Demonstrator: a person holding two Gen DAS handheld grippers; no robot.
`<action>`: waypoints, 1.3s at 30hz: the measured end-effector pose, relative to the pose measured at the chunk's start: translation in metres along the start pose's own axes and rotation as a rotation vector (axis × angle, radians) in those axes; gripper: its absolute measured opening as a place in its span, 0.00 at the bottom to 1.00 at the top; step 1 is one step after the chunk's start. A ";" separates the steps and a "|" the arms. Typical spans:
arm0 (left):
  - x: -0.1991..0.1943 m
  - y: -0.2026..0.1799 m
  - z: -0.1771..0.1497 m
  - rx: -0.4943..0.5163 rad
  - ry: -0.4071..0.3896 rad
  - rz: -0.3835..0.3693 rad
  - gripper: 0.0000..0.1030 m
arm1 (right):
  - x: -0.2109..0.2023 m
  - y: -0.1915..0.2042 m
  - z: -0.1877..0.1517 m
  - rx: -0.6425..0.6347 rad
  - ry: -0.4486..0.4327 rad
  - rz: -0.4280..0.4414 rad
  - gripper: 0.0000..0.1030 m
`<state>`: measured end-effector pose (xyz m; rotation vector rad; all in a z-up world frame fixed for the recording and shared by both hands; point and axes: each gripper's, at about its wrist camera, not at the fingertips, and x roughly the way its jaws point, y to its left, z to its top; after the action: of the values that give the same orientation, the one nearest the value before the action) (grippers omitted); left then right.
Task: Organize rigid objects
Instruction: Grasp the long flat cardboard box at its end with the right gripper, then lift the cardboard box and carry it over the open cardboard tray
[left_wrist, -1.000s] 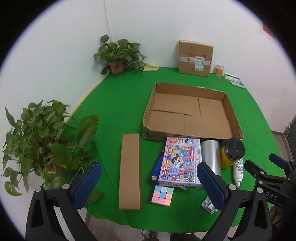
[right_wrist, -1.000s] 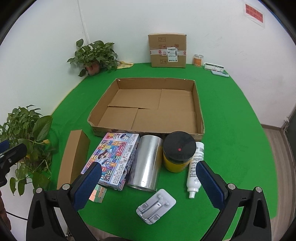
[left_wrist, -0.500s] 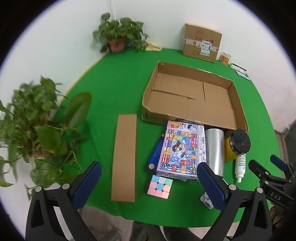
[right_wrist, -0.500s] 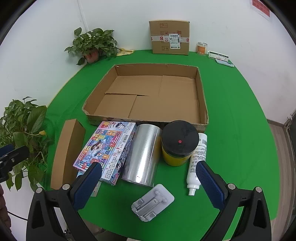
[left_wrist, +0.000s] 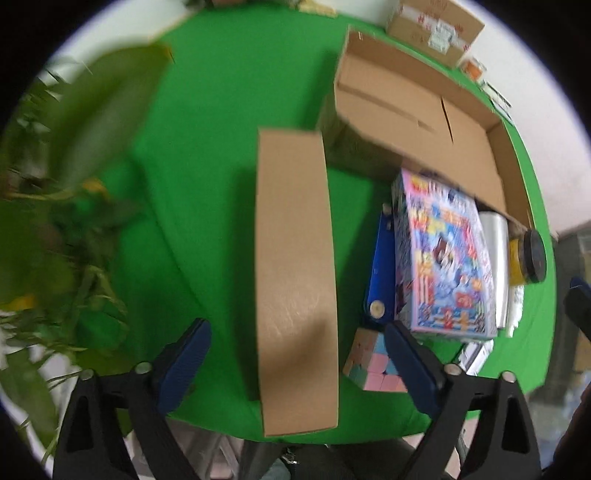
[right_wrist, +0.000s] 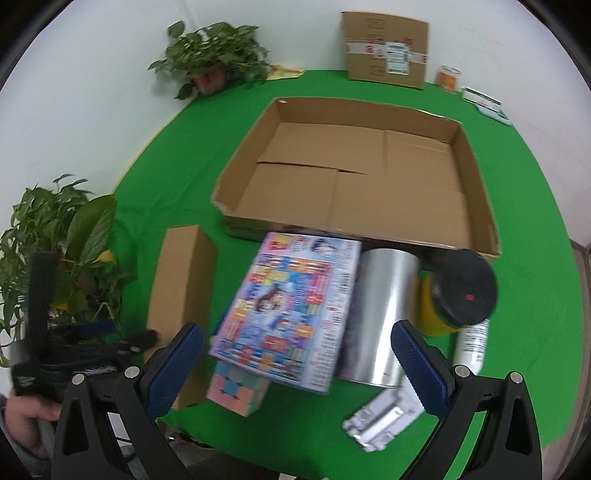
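Note:
A long plain cardboard box (left_wrist: 295, 280) lies on the green table, and my open, empty left gripper (left_wrist: 295, 369) hangs over its near end. My open, empty right gripper (right_wrist: 295, 362) is above the colourful puzzle box (right_wrist: 291, 314). Beside the puzzle box lie a pastel cube (right_wrist: 236, 391), a silver can (right_wrist: 384, 317), a yellow jar with a black lid (right_wrist: 461, 291), a white bottle (right_wrist: 472, 343) and a grey plastic stand (right_wrist: 384, 417). A blue object (left_wrist: 382, 266) lies between the two boxes. The large shallow cardboard tray (right_wrist: 480, 199) behind them is empty.
Potted plants stand at the table's left edge (right_wrist: 55, 240) and back left corner (right_wrist: 210, 62). A taped carton (right_wrist: 386, 48), a small orange tin (right_wrist: 448, 77) and a small packet (right_wrist: 484, 101) sit at the back. The table's front edge is close below both grippers.
My left gripper has moved forward and down over the long cardboard box. My right gripper has shifted left and closer, from over the can to over the puzzle box. Nothing was grasped.

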<state>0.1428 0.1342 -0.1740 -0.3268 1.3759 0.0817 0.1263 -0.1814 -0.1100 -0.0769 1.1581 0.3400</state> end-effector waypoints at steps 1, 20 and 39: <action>0.006 0.004 0.001 0.002 0.014 -0.013 0.84 | 0.003 0.010 0.000 -0.013 0.005 0.013 0.99; 0.001 -0.026 0.027 0.110 0.073 -0.462 0.05 | 0.044 0.067 -0.027 -0.114 0.142 0.177 0.99; 0.068 0.067 -0.014 -0.148 0.245 -0.242 0.35 | 0.100 0.120 -0.047 -0.245 0.327 0.207 0.59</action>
<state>0.1259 0.1855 -0.2544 -0.6420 1.5652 -0.0593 0.0837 -0.0565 -0.2058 -0.2351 1.4472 0.6709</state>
